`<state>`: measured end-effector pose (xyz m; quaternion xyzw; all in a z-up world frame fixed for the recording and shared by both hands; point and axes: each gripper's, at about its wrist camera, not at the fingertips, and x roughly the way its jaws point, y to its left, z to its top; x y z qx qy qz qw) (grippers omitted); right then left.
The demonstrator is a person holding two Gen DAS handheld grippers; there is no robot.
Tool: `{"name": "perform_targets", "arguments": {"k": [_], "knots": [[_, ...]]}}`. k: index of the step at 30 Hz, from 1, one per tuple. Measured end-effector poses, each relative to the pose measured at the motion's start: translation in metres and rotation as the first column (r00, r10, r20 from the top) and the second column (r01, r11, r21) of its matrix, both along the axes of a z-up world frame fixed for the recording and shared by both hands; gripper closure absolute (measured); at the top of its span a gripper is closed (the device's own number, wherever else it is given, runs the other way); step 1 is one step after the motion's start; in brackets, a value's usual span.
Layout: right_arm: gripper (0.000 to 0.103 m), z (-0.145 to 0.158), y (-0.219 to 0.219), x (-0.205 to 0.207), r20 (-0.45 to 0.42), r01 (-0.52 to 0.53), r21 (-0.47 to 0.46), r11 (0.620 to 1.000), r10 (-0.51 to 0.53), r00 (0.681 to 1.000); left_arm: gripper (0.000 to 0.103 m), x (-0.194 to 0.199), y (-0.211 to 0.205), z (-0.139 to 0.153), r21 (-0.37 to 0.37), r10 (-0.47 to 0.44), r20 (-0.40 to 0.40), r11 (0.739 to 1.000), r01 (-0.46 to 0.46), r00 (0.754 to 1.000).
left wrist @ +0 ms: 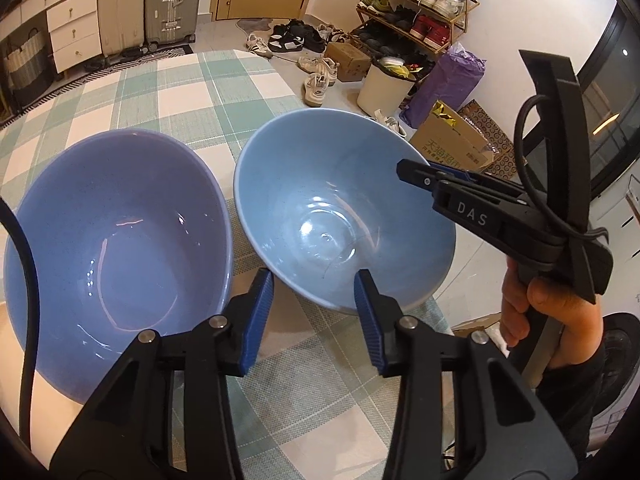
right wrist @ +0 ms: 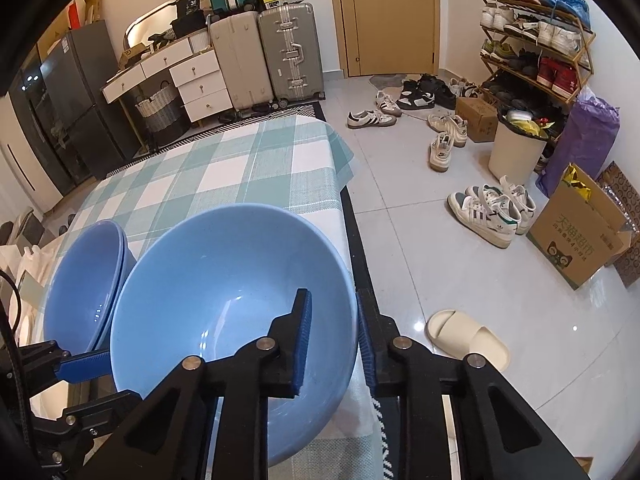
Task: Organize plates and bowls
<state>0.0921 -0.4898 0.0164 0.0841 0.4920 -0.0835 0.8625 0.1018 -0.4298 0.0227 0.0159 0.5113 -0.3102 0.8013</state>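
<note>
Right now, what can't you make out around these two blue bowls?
- Left wrist view: outer pad of the right gripper, behind the rim of the light blue bowl.
- Right wrist view: most of the purple-blue bowls, covered by the light blue bowl.
- Both views: bowl undersides, facing the tablecloth.

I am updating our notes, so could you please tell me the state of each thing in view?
Light blue bowl: upright, empty, rim gripped.
Darker blue bowls: two nested, top one empty.
Right tool: shut on the light blue bowl's rim.
Left tool: open, holding nothing.
Door: shut.
Bin: full.
Cardboard box: open.
</note>
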Motion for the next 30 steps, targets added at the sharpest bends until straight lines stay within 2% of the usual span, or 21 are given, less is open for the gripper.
{"name": "perform_targets", "arguments": {"k": [15, 30], "knots": [[0.084, 0.005, 0.005, -0.011, 0.004, -0.006, -0.031, 0.999, 0.006, 1.000, 0.068, -0.006, 0.003, 0.007, 0.005, -0.014, 0.064, 1.000, 0.014, 0.998], [0.084, 0.046, 0.024, -0.027, 0.071, -0.003, -0.076, 0.997, 0.008, 0.997, 0.068, -0.021, 0.022, 0.037, -0.030, -0.005, 0.134, 1.000, 0.009, 0.991]]}}
